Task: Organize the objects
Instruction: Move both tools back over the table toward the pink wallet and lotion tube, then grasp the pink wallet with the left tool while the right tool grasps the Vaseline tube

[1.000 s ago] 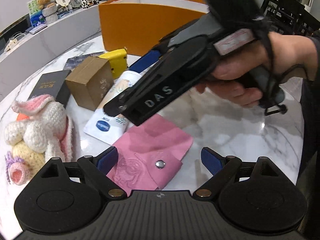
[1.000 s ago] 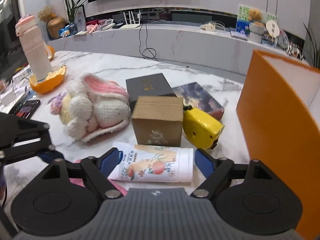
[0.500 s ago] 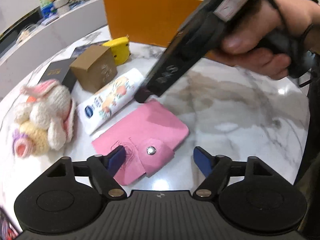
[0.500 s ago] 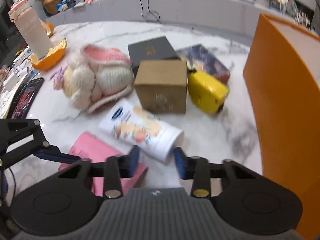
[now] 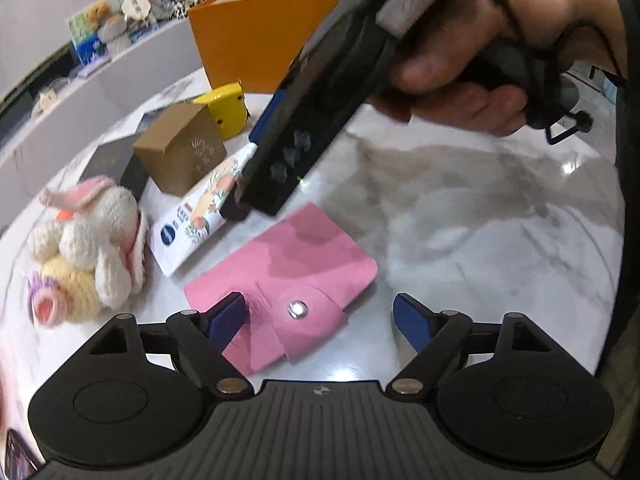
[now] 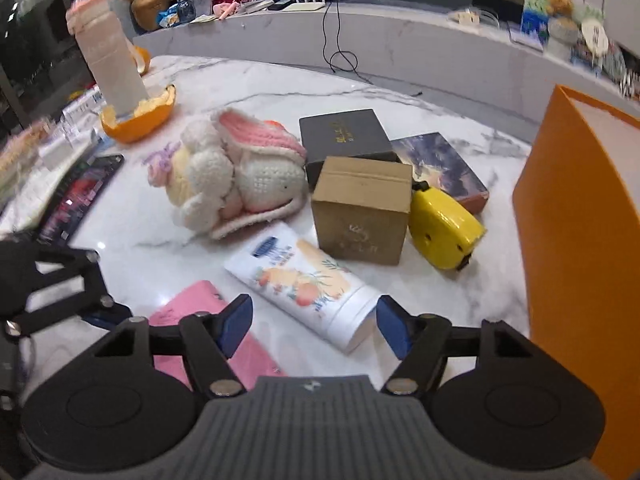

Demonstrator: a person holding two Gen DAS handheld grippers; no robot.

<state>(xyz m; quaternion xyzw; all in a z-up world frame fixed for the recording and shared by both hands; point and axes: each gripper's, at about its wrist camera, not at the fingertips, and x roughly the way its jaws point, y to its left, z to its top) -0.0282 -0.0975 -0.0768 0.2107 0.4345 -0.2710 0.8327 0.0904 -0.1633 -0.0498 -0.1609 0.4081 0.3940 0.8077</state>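
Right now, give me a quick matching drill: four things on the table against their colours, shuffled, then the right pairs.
Things:
1. wallet
2. tape measure
3. small carton
4. lotion tube

Colours:
A. brown
B. white with fruit print
C. pink
D. yellow

Pairs: 1-C, 2-D, 3-A, 4-B

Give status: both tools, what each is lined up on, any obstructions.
Left tool opening over pink wallet, no grip. Right tool opening, straddling white tube's cap end, not clamped. Cardboard box crowds the tube.
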